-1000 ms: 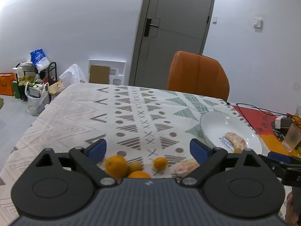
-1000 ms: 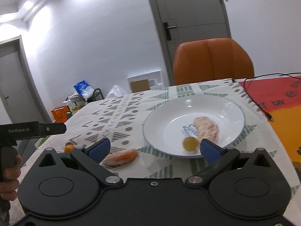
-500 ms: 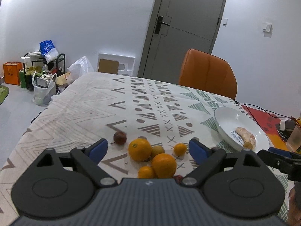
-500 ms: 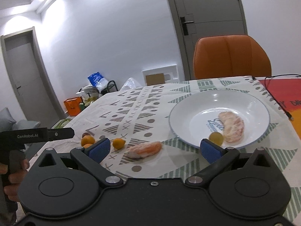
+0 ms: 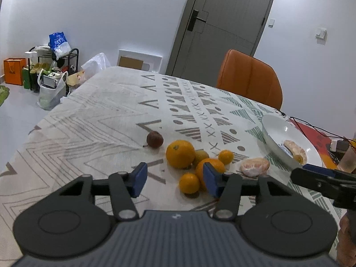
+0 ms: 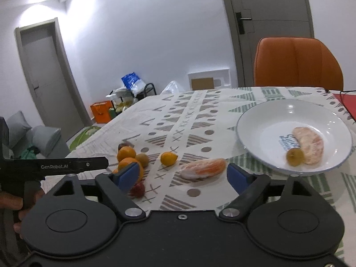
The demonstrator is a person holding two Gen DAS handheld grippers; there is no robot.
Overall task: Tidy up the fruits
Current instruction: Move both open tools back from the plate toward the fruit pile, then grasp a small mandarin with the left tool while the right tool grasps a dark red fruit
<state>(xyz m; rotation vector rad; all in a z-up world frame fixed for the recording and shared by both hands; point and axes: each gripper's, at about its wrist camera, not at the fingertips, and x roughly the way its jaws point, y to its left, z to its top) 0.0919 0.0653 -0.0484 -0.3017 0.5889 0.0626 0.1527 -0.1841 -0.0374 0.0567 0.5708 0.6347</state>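
Several fruits lie in a cluster on the patterned tablecloth: a large orange [image 5: 180, 154], a second orange [image 5: 212, 165], a small orange [image 5: 189, 183], a kumquat [image 5: 225, 156] and a dark passion fruit [image 5: 155, 139]. My left gripper [image 5: 174, 182] hovers just short of them, its jaws closing. The small orange sits between the pads, untouched. A peeled citrus piece [image 6: 202, 168] lies ahead of my right gripper [image 6: 183, 175], whose jaws are also closing without touching it. The white plate [image 6: 241, 138] holds another peeled piece [image 6: 310, 143] and a small yellow fruit [image 6: 294, 156].
An orange chair [image 5: 249, 77] stands at the table's far side. A red mat with cables [image 5: 316, 133] and a plastic cup [image 5: 348, 161] lie right of the plate. A small red fruit [image 6: 138, 189] sits by my right gripper's left finger. Bags and a rack [image 5: 49, 66] stand on the floor.
Both grippers' jaws have narrowed. The fruit cluster, once half hidden under the left gripper, now lies in full view ahead of it. The right view has swung left, shifting the plate rightward.
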